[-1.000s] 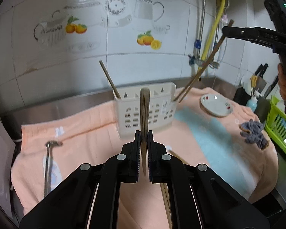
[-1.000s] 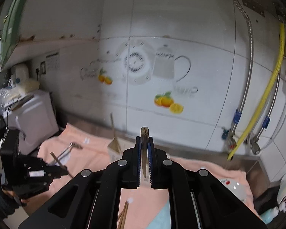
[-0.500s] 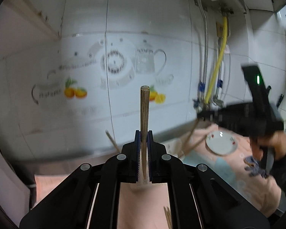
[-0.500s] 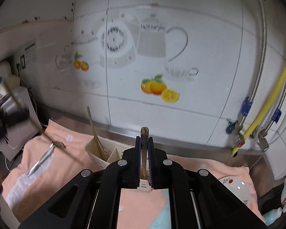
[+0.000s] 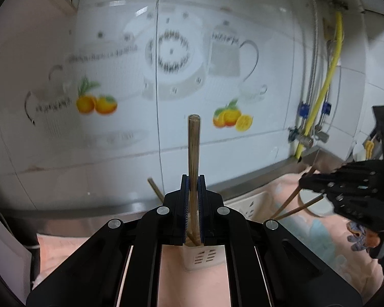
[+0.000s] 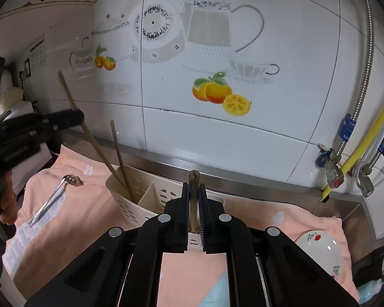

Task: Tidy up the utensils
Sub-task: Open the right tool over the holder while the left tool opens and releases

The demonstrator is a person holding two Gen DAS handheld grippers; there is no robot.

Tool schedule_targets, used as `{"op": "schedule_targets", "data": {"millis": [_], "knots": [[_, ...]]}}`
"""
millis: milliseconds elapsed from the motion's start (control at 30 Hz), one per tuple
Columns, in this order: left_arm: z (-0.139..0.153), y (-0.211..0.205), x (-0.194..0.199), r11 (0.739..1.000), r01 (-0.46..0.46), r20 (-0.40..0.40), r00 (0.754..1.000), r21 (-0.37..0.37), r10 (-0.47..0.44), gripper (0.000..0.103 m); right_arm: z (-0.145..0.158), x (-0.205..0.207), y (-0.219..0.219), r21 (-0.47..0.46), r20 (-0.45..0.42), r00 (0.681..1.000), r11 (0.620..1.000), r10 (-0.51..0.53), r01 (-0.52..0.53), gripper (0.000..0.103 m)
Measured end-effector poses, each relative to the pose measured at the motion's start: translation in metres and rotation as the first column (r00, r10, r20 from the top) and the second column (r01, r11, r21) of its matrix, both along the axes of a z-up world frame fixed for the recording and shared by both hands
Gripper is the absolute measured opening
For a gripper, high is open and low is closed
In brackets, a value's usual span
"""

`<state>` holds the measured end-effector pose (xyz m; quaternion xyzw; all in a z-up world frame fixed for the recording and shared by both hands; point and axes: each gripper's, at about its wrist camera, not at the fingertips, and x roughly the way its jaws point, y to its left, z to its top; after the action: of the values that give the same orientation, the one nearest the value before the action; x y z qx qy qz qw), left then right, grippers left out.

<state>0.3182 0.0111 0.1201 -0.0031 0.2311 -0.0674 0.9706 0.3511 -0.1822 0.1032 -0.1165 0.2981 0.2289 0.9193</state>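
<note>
My left gripper (image 5: 193, 179) is shut on a wooden chopstick (image 5: 193, 148) that stands upright, its lower end over the white slotted utensil holder (image 5: 204, 255). My right gripper (image 6: 193, 186) is shut on another wooden chopstick (image 6: 193, 179) above the holder's (image 6: 146, 194) right part. In the right wrist view the left gripper (image 6: 74, 119) holds its chopstick (image 6: 89, 133) slanting into the holder's left compartment, beside a chopstick (image 6: 120, 158) standing there. In the left wrist view the right gripper (image 5: 304, 183) shows at the right with chopsticks (image 5: 294, 204) under it.
A metal spoon (image 6: 53, 197) lies on the peach towel (image 6: 84, 220) left of the holder. A white floral plate (image 6: 320, 250) sits at the right. The tiled wall (image 6: 217, 128) with pipes and a yellow hose (image 6: 371, 138) stands close behind.
Both grippers have come down and closer to the holder. The left chopstick's lower end has reached the left compartment. The right gripper has moved in over the holder's right side.
</note>
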Motion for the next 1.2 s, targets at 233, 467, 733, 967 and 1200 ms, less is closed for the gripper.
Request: {"op": "schedule_targets", "data": {"millis": [233,467,733,967,1200], "knots": [[-0.021,0.004,0.012,1.000,-0.011,-0.064,0.998,-0.002,0.011,0.006,-0.003,0.001,-0.001,0.004,-0.003,1.000,1.000,-0.003,0.003,0.007],[-0.025,0.008,0.011,1.000,-0.024,-0.080,0.997,-0.010,0.023,0.007,0.007,-0.009,-0.004,0.003,0.036,0.999,1.000,-0.008,0.008,0.014],[-0.009,0.009,-0.024,1.000,-0.027,-0.029,0.999,-0.011,0.027,0.029,0.017,-0.054,-0.021,0.041,0.097,0.995,0.999,-0.003,-0.001,0.036],[-0.013,0.008,-0.074,1.000,-0.029,-0.010,1.000,-0.012,0.029,0.043,-0.013,-0.108,-0.032,0.038,0.092,0.995,0.999,0.026,-0.029,0.042],[-0.038,0.008,-0.126,0.999,-0.023,-0.023,0.999,-0.024,0.022,0.046,-0.067,-0.156,-0.043,0.007,0.034,0.999,0.999,0.042,-0.043,0.042]]}}
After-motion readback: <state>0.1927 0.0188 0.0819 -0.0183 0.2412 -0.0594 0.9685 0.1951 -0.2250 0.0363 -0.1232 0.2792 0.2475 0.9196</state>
